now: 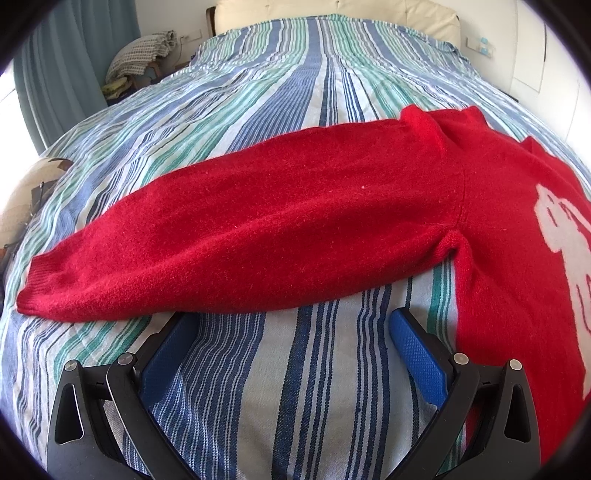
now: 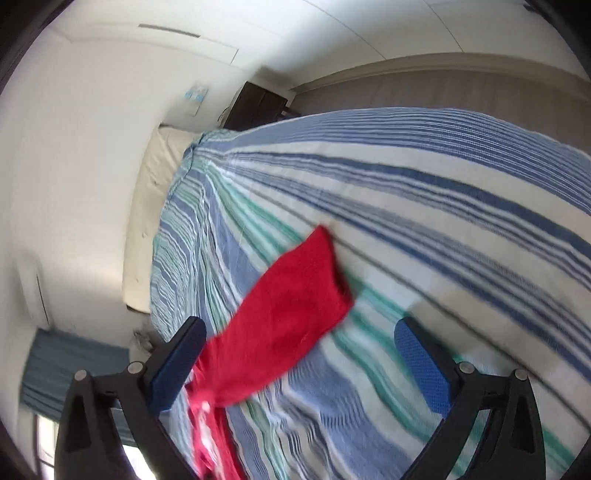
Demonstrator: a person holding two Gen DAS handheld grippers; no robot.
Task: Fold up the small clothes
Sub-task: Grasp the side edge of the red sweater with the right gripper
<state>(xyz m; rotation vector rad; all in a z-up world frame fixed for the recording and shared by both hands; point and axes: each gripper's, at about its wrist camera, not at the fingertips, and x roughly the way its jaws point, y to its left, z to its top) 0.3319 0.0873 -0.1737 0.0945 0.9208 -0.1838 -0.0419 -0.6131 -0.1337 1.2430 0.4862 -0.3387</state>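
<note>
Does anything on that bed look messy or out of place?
Nothing stands out. The red knitted sweater lies flat on the striped blue, green and white bedspread, one sleeve stretched straight out. The right wrist view is blurred, so small details there are unclear.

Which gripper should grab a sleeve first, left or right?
Left. The left gripper is open, level, square to the flat sleeve. The right gripper, also open, views its sleeve tilted and blurred.

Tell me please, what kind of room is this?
Most likely a bedroom: a red knitted sweater lies on a bed with a blue, green and white striped cover, a cream padded headboard behind it, and blue-grey curtains beside it.
</note>
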